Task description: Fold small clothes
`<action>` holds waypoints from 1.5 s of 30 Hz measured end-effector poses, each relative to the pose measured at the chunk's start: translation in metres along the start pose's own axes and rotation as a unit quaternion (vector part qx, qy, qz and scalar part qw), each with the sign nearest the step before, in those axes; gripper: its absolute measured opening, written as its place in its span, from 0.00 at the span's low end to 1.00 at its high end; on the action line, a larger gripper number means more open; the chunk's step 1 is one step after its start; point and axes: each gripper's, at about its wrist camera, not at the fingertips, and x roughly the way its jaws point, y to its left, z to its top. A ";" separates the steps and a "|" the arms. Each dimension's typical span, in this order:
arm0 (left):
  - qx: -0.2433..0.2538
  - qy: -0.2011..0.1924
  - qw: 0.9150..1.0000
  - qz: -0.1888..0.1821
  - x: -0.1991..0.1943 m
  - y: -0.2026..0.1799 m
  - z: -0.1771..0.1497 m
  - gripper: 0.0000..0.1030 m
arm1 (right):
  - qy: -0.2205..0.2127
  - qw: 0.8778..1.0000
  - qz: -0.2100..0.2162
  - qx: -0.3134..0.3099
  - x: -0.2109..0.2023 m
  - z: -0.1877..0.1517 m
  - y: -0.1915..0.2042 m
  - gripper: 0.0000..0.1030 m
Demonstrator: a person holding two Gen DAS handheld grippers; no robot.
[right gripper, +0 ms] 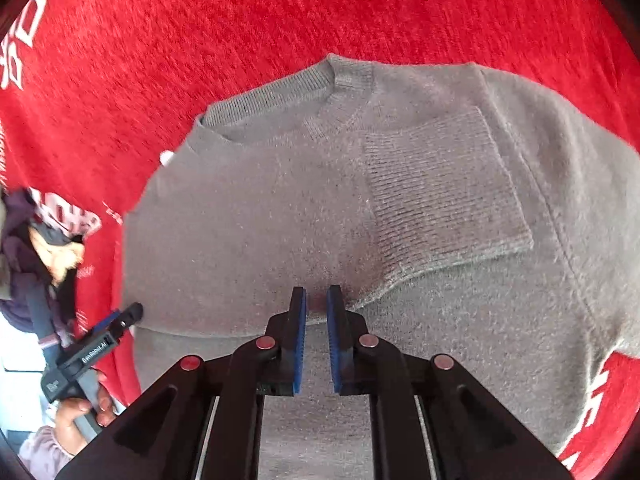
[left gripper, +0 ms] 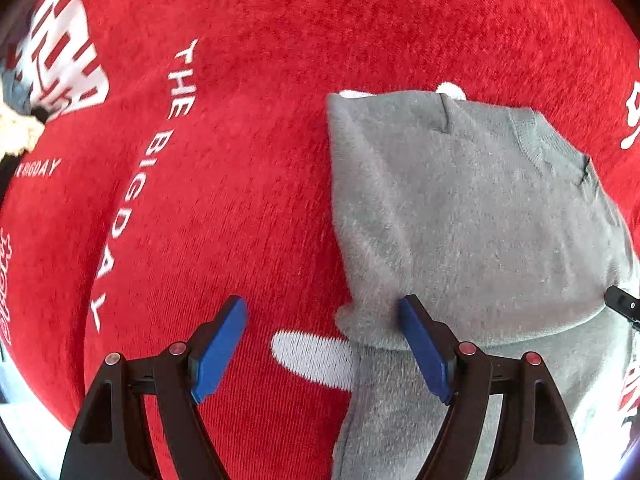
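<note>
Mid-fold: right tongs (right gripper: 316,308) nearly closed, pinching the sweater (right gripper: 256,216) hem; left tongs (left gripper: 322,344) wide open, empty, beside its edge; next, left grips.

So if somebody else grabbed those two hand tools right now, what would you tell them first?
Left gripper: open, at the side edge of the grey sweater, holding nothing.
Right gripper: nearly closed at a fold of the sweater's front; whether it pinches fabric is unclear.
The sweater lies on the red cloth, neckline away from the right gripper.
Done: one ribbed cuff lies folded over the chest.
Left: the remaining folds.
</note>
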 end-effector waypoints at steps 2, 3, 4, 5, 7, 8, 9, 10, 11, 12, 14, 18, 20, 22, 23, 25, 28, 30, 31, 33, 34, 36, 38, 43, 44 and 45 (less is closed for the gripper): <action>0.004 0.007 1.000 0.000 -0.002 -0.002 -0.001 0.78 | 0.003 1.000 0.006 0.003 -0.004 -0.004 -0.005 0.12; 0.009 0.010 1.000 0.002 -0.003 -0.004 -0.002 0.78 | 0.006 1.000 0.005 0.006 -0.006 -0.008 -0.008 0.13; 0.014 0.012 1.000 0.006 -0.004 -0.006 -0.002 0.78 | 0.012 1.000 0.004 0.010 -0.008 -0.012 -0.012 0.15; 0.017 0.013 1.000 0.010 -0.007 -0.009 -0.003 0.78 | 0.016 1.000 0.005 0.013 -0.011 -0.015 -0.015 0.19; 0.019 0.017 1.000 0.014 -0.014 -0.016 -0.009 0.78 | 0.015 1.000 0.007 0.022 -0.021 -0.024 -0.023 0.32; 0.020 0.023 0.999 0.013 -0.017 -0.022 -0.011 0.78 | 0.015 1.000 0.008 0.025 -0.026 -0.028 -0.027 0.42; 0.022 0.025 0.999 0.011 -0.019 -0.025 -0.014 0.78 | 0.015 0.999 0.010 0.028 -0.029 -0.031 -0.029 0.46; 0.025 0.028 0.999 0.007 -0.022 -0.031 -0.017 0.78 | 0.016 0.999 0.012 0.032 -0.034 -0.035 -0.033 0.46; 0.031 0.031 0.999 0.003 -0.025 -0.038 -0.020 0.78 | 0.017 0.999 0.011 0.035 -0.037 -0.039 -0.035 0.46; 0.037 0.035 0.999 -0.001 -0.028 -0.045 -0.023 0.78 | 0.020 0.999 0.010 0.038 -0.042 -0.044 -0.040 0.46; 0.047 0.043 0.998 -0.007 -0.035 -0.064 -0.031 0.78 | 0.023 0.999 0.011 0.046 -0.049 -0.051 -0.047 0.47; 0.077 0.063 0.995 -0.028 -0.040 -0.107 -0.044 0.78 | 0.027 0.997 0.009 0.066 -0.061 -0.065 -0.064 0.52; 0.099 0.066 0.992 -0.033 -0.043 -0.132 -0.051 0.78 | 0.027 0.997 0.010 0.076 -0.066 -0.072 -0.073 0.52; 0.121 0.069 0.989 -0.041 -0.044 -0.158 -0.058 0.78 | 0.025 0.996 0.010 0.086 -0.072 -0.079 -0.083 0.53; 0.130 0.073 0.988 -0.046 -0.044 -0.172 -0.063 0.78 | 0.024 0.996 0.010 0.091 -0.074 -0.082 -0.088 0.53; 0.154 0.084 0.983 -0.056 -0.043 -0.201 -0.072 0.78 | 0.021 0.994 0.009 0.104 -0.079 -0.088 -0.103 0.53; 0.189 0.094 0.976 -0.061 -0.040 -0.234 -0.084 0.78 | 0.017 0.992 0.005 0.125 -0.088 -0.095 -0.125 0.54; 0.205 0.099 0.972 -0.064 -0.039 -0.250 -0.088 0.78 | 0.012 0.991 0.004 0.137 -0.096 -0.100 -0.140 0.55; 0.212 0.102 0.970 -0.067 -0.038 -0.258 -0.091 0.78 | 0.007 0.989 0.003 0.146 -0.102 -0.103 -0.151 0.56; 0.221 0.113 0.966 -0.072 -0.034 -0.269 -0.091 0.78 | -0.001 0.988 0.003 0.157 -0.110 -0.107 -0.166 0.57; 0.228 0.116 0.964 -0.070 -0.033 -0.276 -0.094 0.78 | -0.004 0.987 0.003 0.160 -0.113 -0.109 -0.171 0.57; 0.241 0.119 0.961 -0.066 -0.028 -0.283 -0.091 0.78 | -0.011 0.986 0.005 0.167 -0.118 -0.111 -0.184 0.57; 0.249 0.120 0.959 -0.062 -0.028 -0.295 -0.093 0.78 | -0.019 0.984 0.011 0.175 -0.123 -0.113 -0.195 0.57; 0.253 0.116 0.958 -0.063 -0.032 -0.320 -0.090 0.78 | -0.032 0.978 0.032 0.205 -0.128 -0.119 -0.224 0.57; 0.253 0.115 0.959 -0.064 -0.032 -0.327 -0.089 0.78 | -0.035 0.976 0.035 0.211 -0.129 -0.121 -0.228 0.57; 0.252 0.114 0.959 -0.067 -0.032 -0.336 -0.089 0.78 | -0.039 0.974 0.041 0.219 -0.131 -0.123 -0.234 0.57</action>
